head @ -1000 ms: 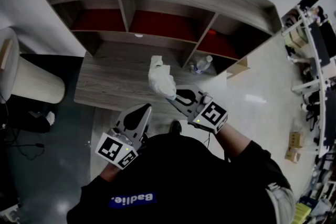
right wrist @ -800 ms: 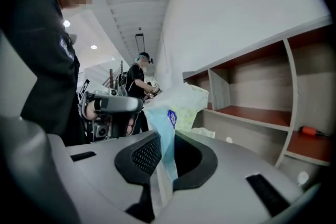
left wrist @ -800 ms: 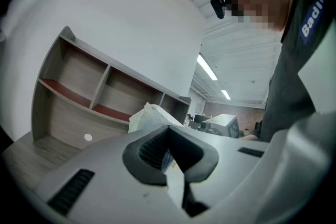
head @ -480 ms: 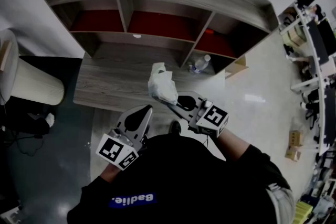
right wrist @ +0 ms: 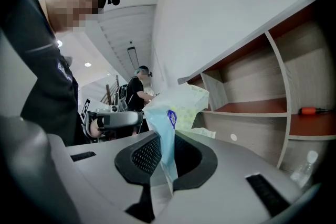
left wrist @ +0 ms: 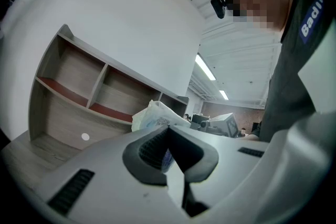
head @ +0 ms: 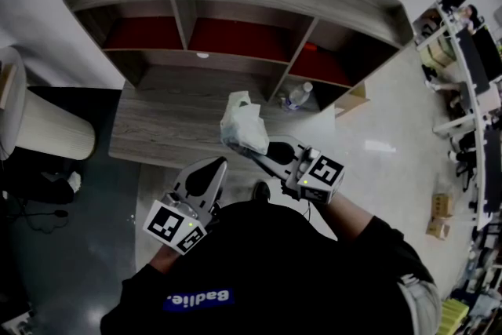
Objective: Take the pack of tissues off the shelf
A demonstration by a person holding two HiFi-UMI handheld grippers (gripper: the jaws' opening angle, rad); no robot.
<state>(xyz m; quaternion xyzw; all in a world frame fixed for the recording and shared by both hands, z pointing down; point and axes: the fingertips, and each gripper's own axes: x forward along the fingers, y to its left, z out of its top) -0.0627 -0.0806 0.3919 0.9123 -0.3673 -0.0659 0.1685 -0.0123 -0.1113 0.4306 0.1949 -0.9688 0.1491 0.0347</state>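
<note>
The pack of tissues (head: pixel 243 125), a crinkled white and pale-blue plastic pack, hangs in the air above the front of the wooden desk (head: pixel 161 121), clear of the shelf (head: pixel 235 51). My right gripper (head: pixel 263 145) is shut on its lower edge. In the right gripper view the wrapper (right wrist: pixel 178 107) stands up between the jaws of that gripper (right wrist: pixel 167 136). My left gripper (head: pixel 216 163) hovers lower left of the pack, shut and holding nothing. In the left gripper view the pack (left wrist: pixel 153 115) shows just beyond the closed jaws of the left gripper (left wrist: pixel 169 128).
The shelf has three compartments with red floors. A water bottle (head: pixel 300 96) lies under the right compartment, and a red-handled tool (right wrist: pixel 312 110) lies inside it. A pale round bin (head: pixel 47 121) stands left of the desk. Office desks (head: pixel 471 74) line the far right.
The right gripper has shifted a little to the right with the pack, which now sits slightly nearer to me. The left gripper has stayed put.
</note>
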